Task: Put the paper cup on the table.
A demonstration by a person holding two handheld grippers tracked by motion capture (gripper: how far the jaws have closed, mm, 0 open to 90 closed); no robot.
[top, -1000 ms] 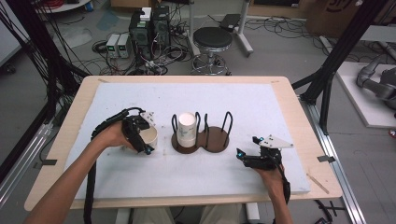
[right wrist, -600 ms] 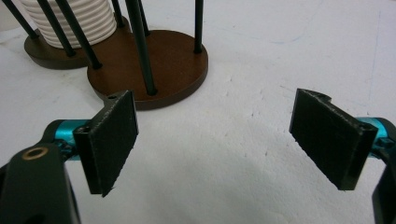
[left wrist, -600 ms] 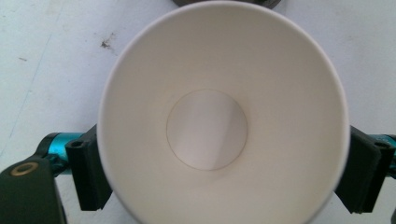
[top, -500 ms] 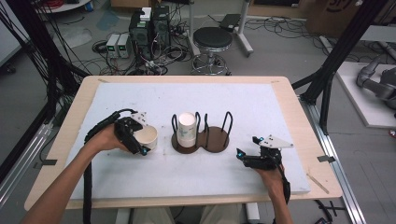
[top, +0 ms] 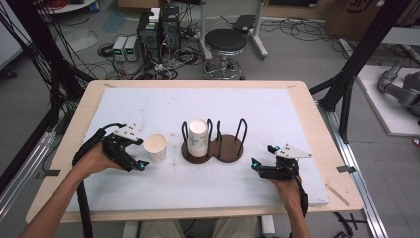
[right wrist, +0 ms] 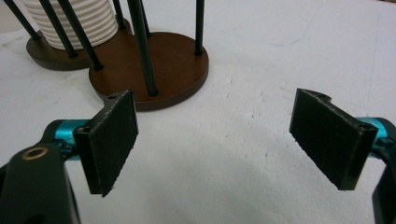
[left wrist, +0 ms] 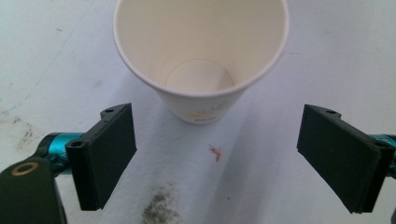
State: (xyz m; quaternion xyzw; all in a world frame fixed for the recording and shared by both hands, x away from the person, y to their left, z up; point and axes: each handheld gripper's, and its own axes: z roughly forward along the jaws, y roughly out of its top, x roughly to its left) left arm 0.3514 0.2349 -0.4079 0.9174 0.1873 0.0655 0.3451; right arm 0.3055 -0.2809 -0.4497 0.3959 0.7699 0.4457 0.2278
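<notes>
We hold the left gripper [top: 137,157], jaws spread and empty, just left of the upright white paper cup [top: 155,147]; the right gripper [top: 262,161], also spread, lies farther off.

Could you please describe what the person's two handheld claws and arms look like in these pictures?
Each claw, left claw and right claw, has a black body with two flat, rectangular black pads on teal metal fittings, and a brass-coloured ring on the body near the left pad. A grey three-cornered plate with dark dots tops each. A black cable trails along the left forearm. No sleeves are visible on the forearms.

black grippers, flat black fingers [left wrist: 105,154], teal fittings, grey top plates
</notes>
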